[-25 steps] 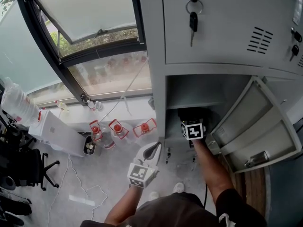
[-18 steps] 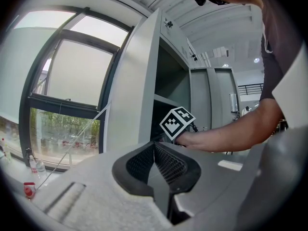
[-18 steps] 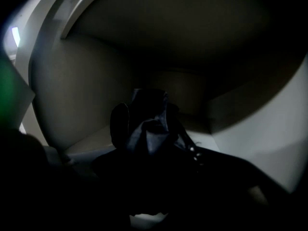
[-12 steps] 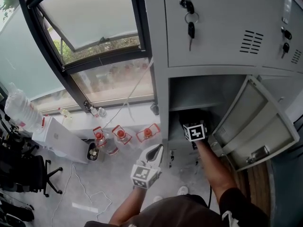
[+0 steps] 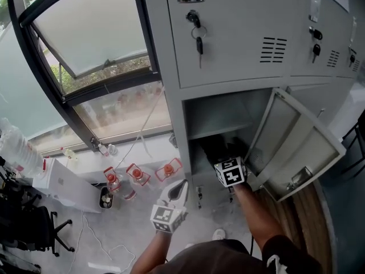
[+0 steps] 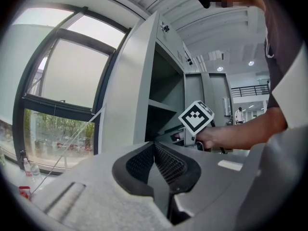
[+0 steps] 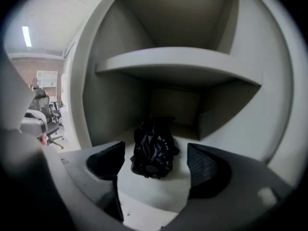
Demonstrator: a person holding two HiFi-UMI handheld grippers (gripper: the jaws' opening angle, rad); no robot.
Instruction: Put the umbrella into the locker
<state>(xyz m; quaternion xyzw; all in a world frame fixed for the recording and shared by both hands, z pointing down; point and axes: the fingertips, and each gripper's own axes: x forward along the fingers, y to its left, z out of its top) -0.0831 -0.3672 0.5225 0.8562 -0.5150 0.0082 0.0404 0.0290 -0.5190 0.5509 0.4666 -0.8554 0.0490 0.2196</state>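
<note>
Currently in hand: release; umbrella (image 7: 153, 148) lies on the open locker (image 7: 110, 105) compartment's floor, under its shelf
Right gripper (image 7: 156, 170): jaws opening, wide either side of the umbrella, clear of it
Left gripper (image 6: 156, 160): jaws together, empty
Umbrella axis: front to back, one end facing out
Next move: probably draw clear, shut the door (image 5: 296, 141)

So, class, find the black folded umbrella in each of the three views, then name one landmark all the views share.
Head view: umbrella, the dark shape low in the open locker compartment, right of centre.
Left gripper view: not visible; the compartment is seen from the side.
Right gripper view: umbrella low at centre, lying on the compartment floor.
Shared landmark: the shelf inside the compartment.
</note>
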